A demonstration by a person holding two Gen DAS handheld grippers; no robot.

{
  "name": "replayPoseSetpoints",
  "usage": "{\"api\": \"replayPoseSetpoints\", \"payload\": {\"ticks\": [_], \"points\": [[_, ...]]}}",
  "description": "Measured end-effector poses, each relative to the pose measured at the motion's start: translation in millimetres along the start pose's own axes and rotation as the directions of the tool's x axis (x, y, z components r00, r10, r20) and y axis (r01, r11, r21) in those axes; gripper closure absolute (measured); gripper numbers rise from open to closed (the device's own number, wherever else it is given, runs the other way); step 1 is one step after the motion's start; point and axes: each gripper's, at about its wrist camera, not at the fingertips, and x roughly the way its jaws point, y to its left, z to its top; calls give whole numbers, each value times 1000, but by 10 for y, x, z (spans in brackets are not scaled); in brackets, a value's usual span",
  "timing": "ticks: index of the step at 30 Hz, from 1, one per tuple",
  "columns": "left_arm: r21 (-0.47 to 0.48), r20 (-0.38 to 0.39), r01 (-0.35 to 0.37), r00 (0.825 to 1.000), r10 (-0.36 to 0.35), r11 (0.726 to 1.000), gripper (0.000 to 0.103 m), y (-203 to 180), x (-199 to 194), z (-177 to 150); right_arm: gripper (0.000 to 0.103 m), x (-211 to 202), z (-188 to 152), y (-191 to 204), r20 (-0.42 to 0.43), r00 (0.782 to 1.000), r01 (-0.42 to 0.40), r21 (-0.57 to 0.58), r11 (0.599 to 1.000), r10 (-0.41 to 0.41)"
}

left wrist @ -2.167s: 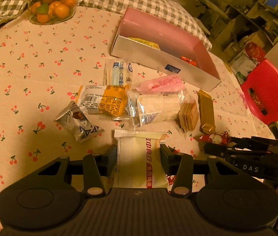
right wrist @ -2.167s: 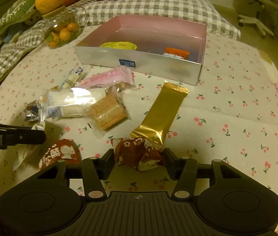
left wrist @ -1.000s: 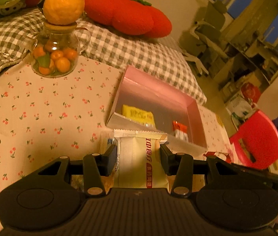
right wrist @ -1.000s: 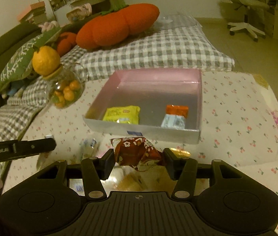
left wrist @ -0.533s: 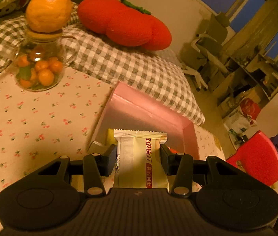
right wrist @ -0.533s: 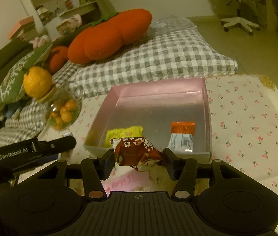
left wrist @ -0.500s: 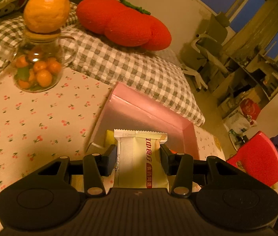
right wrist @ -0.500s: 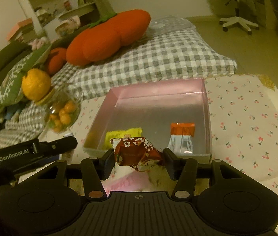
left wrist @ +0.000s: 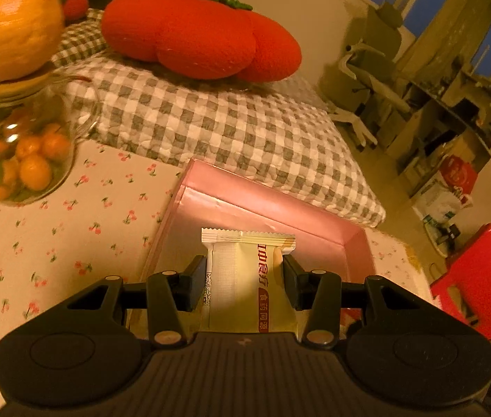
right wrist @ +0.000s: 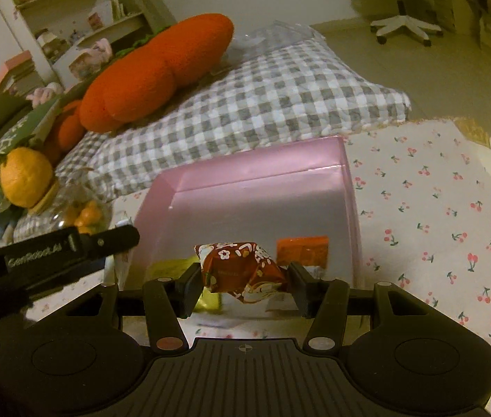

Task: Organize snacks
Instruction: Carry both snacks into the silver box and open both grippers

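Holding a snack in each hand, you have both loads poised at the near side of the pink box (left wrist: 266, 205). Your left gripper (left wrist: 244, 279) pinches a cream packet with red lettering (left wrist: 245, 278) by its two long edges, the serrated top seam standing upright and reaching out over the box's interior. Your right gripper (right wrist: 243, 278) is pressed onto a crumpled red wrapper with white flower print (right wrist: 240, 271), clamped from both sides and hanging above the near wall of the same box (right wrist: 252, 187).

Inside the box, from your right wrist view, an orange-topped packet (right wrist: 302, 248) lies on the floor toward the right, and a yellow packet (right wrist: 172, 266) lies toward the left, partly hidden behind your near finger and the red wrapper. Whether either held snack touches the box you cannot tell from these views.

Your left tool also shows in the right view as a black bar (right wrist: 68, 246) crossing the left side, just beside the box's left wall.

The box sits on a cherry-print cloth (right wrist: 436, 215). To its far left stands a glass jar of small oranges (left wrist: 23, 160) capped by a large orange fruit (left wrist: 16, 27). Beyond the box lies a grey checked cushion (left wrist: 217, 128) with a big red pumpkin-shaped pillow (left wrist: 197, 34) on it. A red chair (left wrist: 485, 278) stands at the far right.
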Motion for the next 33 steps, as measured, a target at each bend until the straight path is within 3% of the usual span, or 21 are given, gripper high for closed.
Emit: {"api": "replayPoseSetpoints", "payload": {"ticks": [9,21,26,33], "points": [[129,4,-41,999,41,991,60,-114,281,50,49,168,-20,-64,-16,1000,16,3,1000,-16],[131,-24,-55,998,58,990,59,-52,429,31,45,220,-39,-44,-26,999,21,-10,1000,-21],[135,-34,-40,998,45,990,44,-47,425,32,28,190,-28,-41,-20,1000,18,-12,1000,-18],[140,-30,-46,998,51,989,31,-58,349,30,23,156,-18,-55,-25,1000,18,-9,1000,-18]]}}
